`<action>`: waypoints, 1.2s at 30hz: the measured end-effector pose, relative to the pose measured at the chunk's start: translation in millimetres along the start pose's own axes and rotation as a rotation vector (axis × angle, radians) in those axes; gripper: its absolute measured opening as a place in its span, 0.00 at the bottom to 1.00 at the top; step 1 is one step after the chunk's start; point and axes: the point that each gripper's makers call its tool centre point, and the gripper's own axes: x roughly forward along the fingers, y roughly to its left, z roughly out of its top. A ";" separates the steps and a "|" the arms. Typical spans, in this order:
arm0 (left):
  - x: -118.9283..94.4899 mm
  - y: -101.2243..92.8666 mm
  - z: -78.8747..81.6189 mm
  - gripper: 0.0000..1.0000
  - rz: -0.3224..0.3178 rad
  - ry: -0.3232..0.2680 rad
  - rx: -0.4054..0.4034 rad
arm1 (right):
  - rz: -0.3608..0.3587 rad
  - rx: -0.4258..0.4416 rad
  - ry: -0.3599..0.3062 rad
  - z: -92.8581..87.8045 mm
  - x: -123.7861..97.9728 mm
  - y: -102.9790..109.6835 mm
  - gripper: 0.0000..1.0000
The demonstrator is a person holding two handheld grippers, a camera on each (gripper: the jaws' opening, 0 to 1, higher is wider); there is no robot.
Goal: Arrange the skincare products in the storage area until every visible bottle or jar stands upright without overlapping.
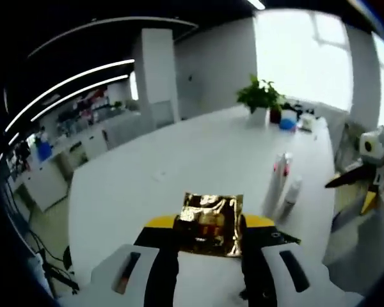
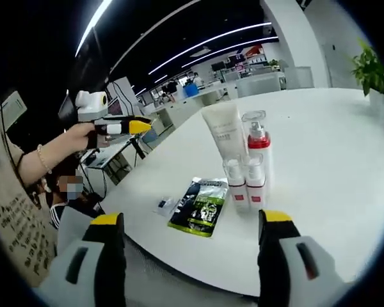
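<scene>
Left gripper point(image 1: 208, 240): jaws clamped on a gold foil sachet point(image 1: 211, 224), held above the white surface point(image 1: 179, 160). In the left gripper view, at about 2 o'clock from the sachet, slim bottles point(image 1: 278, 182) stand upright, close together. The right gripper shows at 3 o'clock.

Right gripper point(image 2: 192, 249): jaws apart, nothing between them, low over the near edge of the surface. In the right gripper view, straight ahead at 12 o'clock, the products stand in a tight cluster: a white tube point(image 2: 224, 131) at the back, a clear-capped bottle with a red band point(image 2: 257, 144) beside it, two small white bottles point(image 2: 245, 182) in front. All upright (whether they touch I cannot tell). At 11 o'clock a dark green sachet point(image 2: 201, 206) lies flat, a small packet point(image 2: 164, 205) just beside it. The left gripper shows at 10 o'clock, well above the surface.

Progress, as I judge it: bottles and tube look arranged. Left to do: place the gold sachet clear of the others, and deal with the flat green one.
</scene>
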 end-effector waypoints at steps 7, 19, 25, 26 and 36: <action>-34.3 -17.8 35.3 0.34 -0.012 -0.048 0.111 | 0.040 -0.040 -0.039 10.9 1.1 20.8 0.86; -62.8 -58.7 91.8 0.34 -0.095 -0.126 0.270 | 0.087 -0.117 -0.143 56.2 -14.7 40.4 0.86; -64.4 -82.3 95.0 0.34 -0.143 -0.121 0.327 | 0.127 -0.106 -0.209 83.2 -18.4 51.7 0.85; -65.5 -86.5 95.2 0.34 -0.153 -0.121 0.342 | 0.136 -0.105 -0.214 86.3 -18.5 54.3 0.84; -75.5 -108.7 88.3 0.34 -0.208 -0.098 0.440 | 0.307 -0.031 -0.296 138.9 -18.7 96.1 0.79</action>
